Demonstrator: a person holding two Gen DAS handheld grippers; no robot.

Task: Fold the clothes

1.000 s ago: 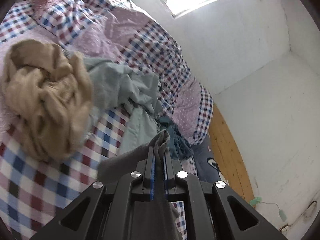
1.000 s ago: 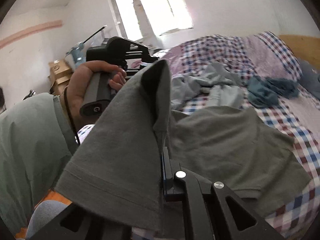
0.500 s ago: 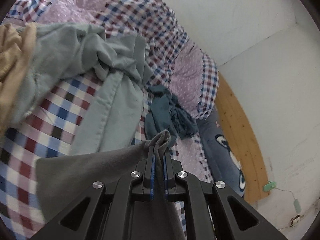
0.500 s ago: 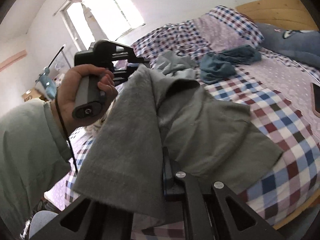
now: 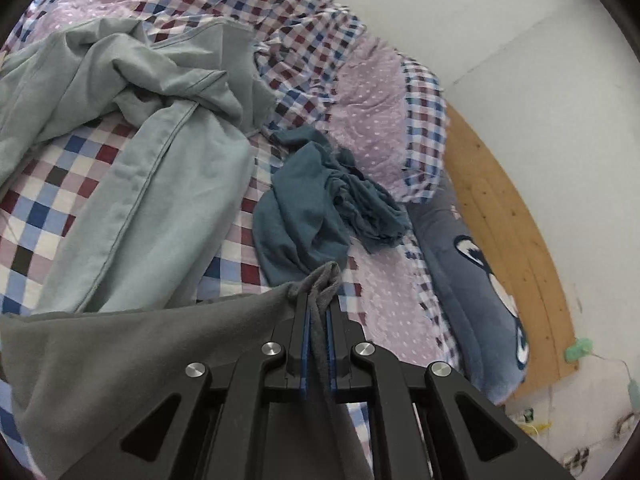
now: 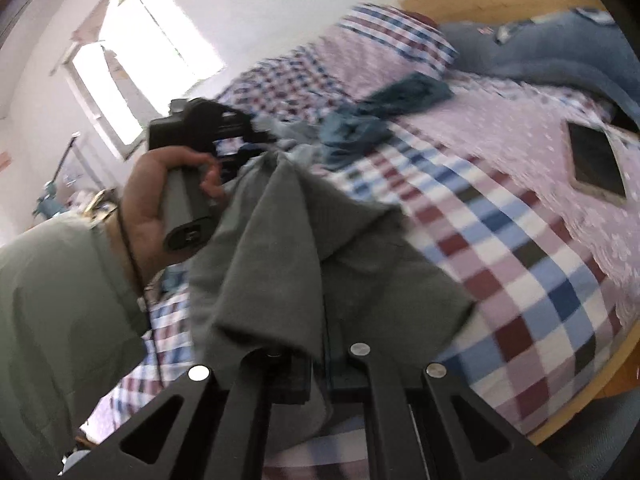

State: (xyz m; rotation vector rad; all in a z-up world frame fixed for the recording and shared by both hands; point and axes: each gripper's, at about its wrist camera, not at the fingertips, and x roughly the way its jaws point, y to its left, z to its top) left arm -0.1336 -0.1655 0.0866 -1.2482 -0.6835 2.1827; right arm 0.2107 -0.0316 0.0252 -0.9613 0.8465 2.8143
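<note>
Two grippers, both clenched on one grey garment (image 5: 160, 360). Left gripper (image 5: 316, 320) pinched tight on a bunched corner, a tuft of cloth poking out past the fingertips, just short of the teal garment (image 5: 316, 208). Right gripper (image 6: 324, 360) closed on another edge, mostly buried under the drape, with only a narrow slit between the fingers showing.

Changed over the last second: both views swung round towards the teal garment and the headboard (image 5: 512, 220) beyond it. Beige heap gone from the left wrist view. Pale green garment (image 5: 152, 160), to the left of the teal one, now filling that side. Dark tablet (image 6: 596, 160) newly in sight, to the right of the teal garment on the bed cover (image 6: 520, 264). Grey cloth more gathered, peaked between the hand (image 6: 156, 208) on the left handle and the right gripper, the lower part spread on the checks on the near side of the teal garment.

Judged from that: mid-handling of the grey piece, carried or turned towards bare cover. Whether being spread flat or doubled over, cannot tell. No neat fold visible in it.

Containers: no basket, box or drawer in view; teal and pale green garments loose and crumpled on the bed.
</note>
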